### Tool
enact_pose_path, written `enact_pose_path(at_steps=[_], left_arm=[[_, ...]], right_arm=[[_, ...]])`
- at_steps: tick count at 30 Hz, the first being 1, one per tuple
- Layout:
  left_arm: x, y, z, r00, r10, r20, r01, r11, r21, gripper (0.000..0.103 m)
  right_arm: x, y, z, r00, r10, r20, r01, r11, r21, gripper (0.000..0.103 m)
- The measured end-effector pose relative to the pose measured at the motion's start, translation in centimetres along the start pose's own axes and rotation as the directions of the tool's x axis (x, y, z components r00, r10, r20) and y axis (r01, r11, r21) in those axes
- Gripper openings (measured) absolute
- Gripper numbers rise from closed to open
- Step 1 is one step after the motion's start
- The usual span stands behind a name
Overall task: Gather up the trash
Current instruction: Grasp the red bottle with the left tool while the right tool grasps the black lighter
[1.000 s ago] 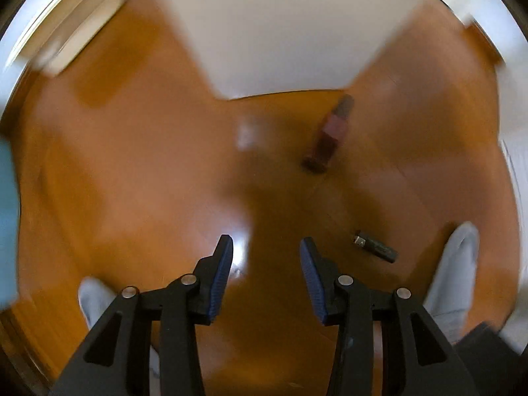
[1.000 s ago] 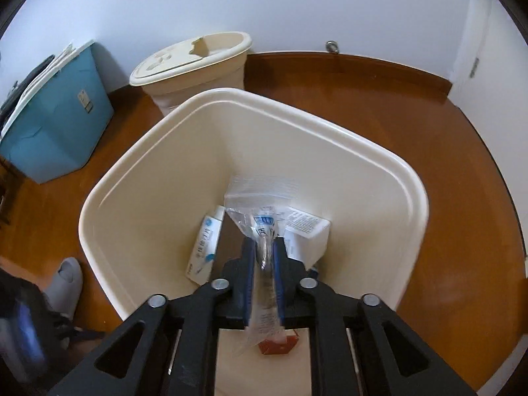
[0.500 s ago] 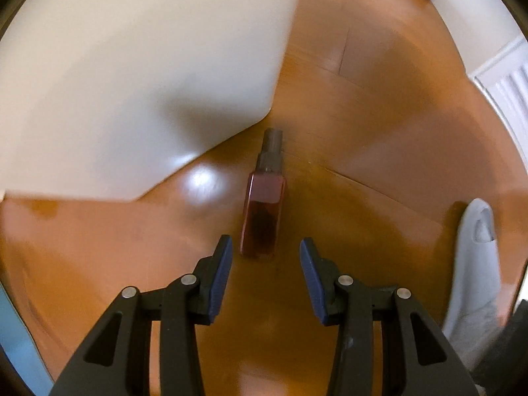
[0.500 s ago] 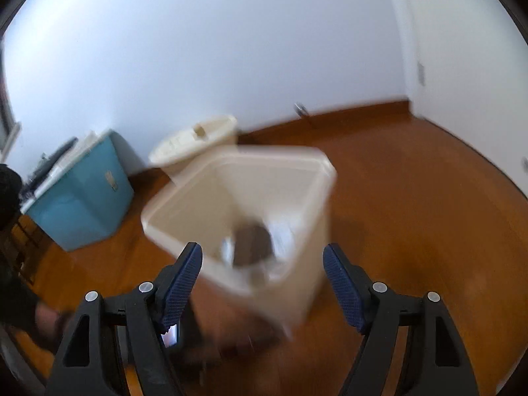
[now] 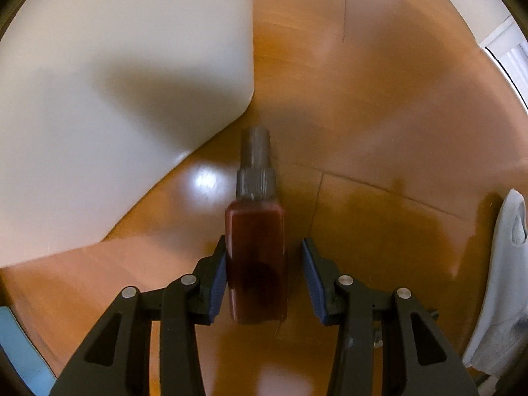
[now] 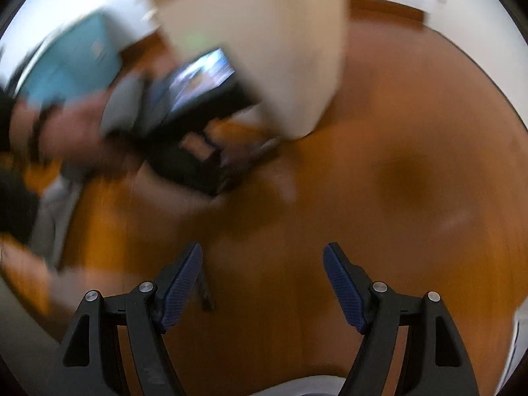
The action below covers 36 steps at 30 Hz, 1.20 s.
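Where a second ago my right tongs (image 6: pixel 262 285) pinched a wrapper over the cream bin (image 6: pixel 277 49), they now gape empty beside it, while my left tongs (image 5: pixel 264 280), unclenched, have dropped to straddle the brown bottle (image 5: pixel 255 257) lying by the bin.

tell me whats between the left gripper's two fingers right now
In the left wrist view, a dark red bottle with a grey cap lies on the wooden floor between the left gripper's open fingers, cap pointing away toward the cream bin.
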State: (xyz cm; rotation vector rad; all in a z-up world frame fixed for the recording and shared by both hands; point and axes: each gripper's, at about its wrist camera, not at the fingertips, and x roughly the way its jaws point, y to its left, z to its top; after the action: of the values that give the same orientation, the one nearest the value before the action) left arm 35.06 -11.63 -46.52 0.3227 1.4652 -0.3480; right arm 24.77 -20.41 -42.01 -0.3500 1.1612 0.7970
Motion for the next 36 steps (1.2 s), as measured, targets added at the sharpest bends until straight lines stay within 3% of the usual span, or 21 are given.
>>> enact_pose_path(at_steps=[6,8,11,16,25,27,31,32,33,36], left_arm=[[-0.1,-0.2,0.1,1.000,-0.011,0.016,0.011,1.000,-0.004,0.041],[-0.2,-0.7,-0.1,1.000,-0.014,0.015,0.014,1.000,0.022,0.030],[-0.2,-0.6,0.2,1.000,0.010,-0.004,-0.010,0.999,0.039,0.030],[-0.6,-0.1,-0.6,1.000,0.022,-0.018,-0.022,1.000,-0.009,0.030],[-5.0,2.4,-4.4,1.000,0.003,0.001,-0.003,0.997,-0.083,0.030],[-5.5,3.3,-5.3,1.000,0.006,-0.004,-0.007,0.995,-0.099,0.030],[-5.9,3.8,-5.7,1.000,0.008,-0.020,-0.010,0.993,-0.117,0.030],[-6.0,3.8,-5.8,1.000,0.008,-0.024,-0.011,0.993,-0.115,0.030],[-6.2,3.8,-5.9,1.000,0.010,-0.026,-0.013,0.994,-0.110,0.030],[-6.6,3.5,-5.5,1.000,0.017,-0.026,-0.019,0.996,-0.089,0.030]], right_arm=[[3.3,4.3,-1.9,0.996,0.033,-0.082,-0.043,0.991,-0.129,0.078],[4.3,5.3,-2.3,0.994,0.034,-0.106,-0.050,0.987,-0.152,0.078],[6.1,6.2,-2.3,0.990,0.018,-0.143,-0.043,0.983,-0.179,0.078],[6.9,6.7,-2.3,0.990,-0.016,-0.140,-0.018,0.971,-0.238,0.078],[9.8,8.4,-1.9,0.991,-0.054,-0.125,0.007,0.937,-0.348,0.075],[10.8,8.7,-1.9,0.987,-0.072,-0.142,0.014,0.926,-0.377,0.065],[10.9,8.6,-1.3,0.988,-0.055,-0.141,-0.003,0.926,-0.377,0.057],[10.7,8.5,-1.2,0.989,-0.049,-0.138,-0.007,0.925,-0.381,0.043],[10.4,8.5,-1.0,0.990,-0.046,-0.131,-0.008,0.924,-0.383,0.021],[10.1,8.3,-0.7,0.989,-0.048,-0.137,-0.007,0.926,-0.377,0.019]])
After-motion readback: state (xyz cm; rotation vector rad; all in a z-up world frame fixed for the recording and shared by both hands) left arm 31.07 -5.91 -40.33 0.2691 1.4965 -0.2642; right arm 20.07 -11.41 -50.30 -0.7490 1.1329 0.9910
